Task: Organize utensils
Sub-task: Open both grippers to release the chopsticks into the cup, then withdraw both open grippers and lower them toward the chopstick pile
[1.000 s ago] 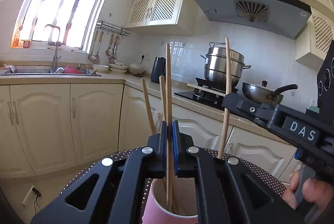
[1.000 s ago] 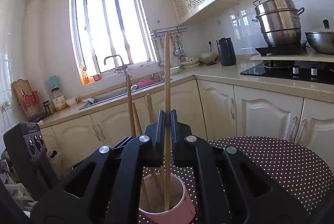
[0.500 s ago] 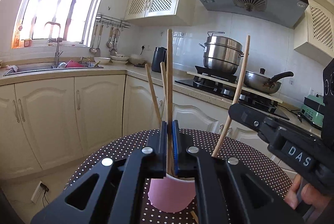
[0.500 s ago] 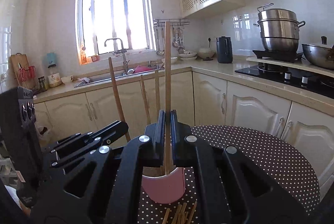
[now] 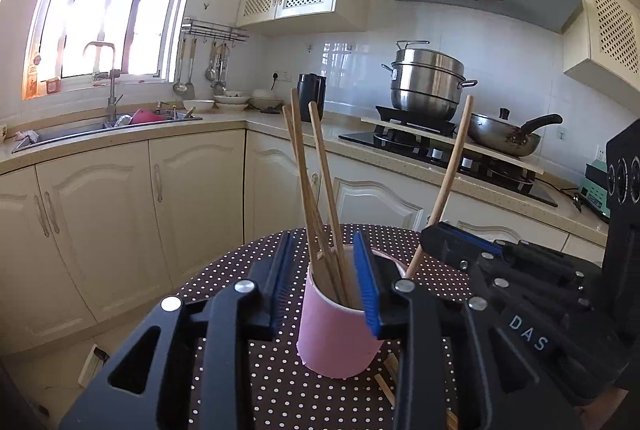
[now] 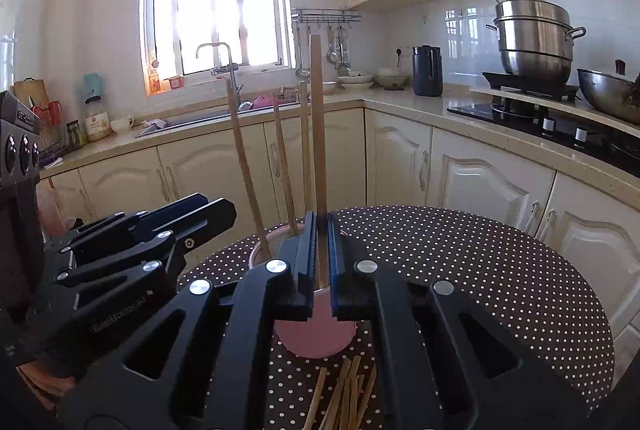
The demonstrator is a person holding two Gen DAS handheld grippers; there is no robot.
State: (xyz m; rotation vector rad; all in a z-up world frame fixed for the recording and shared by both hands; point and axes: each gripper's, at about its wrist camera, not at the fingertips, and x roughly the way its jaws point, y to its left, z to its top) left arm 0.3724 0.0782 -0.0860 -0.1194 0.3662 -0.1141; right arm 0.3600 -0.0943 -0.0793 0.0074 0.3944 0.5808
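Your left gripper [image 5: 324, 284] has just been opening, its jaws parted and clear of the three chopsticks [image 5: 316, 189] leaning in the pink cup [image 5: 336, 334] mid-table [image 6: 500, 270], while your right gripper [image 6: 319, 262] pinches one upright chopstick [image 6: 318, 125] over that cup.

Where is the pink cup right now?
The pink paper cup stands on the dark polka-dot round table, between the open left gripper fingers, with wooden chopsticks inside and loose ones lying just beside it.

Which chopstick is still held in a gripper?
The tallest upright chopstick, clamped in the right gripper over the pink cup. The others in the cup lean free, and more lie on the table.
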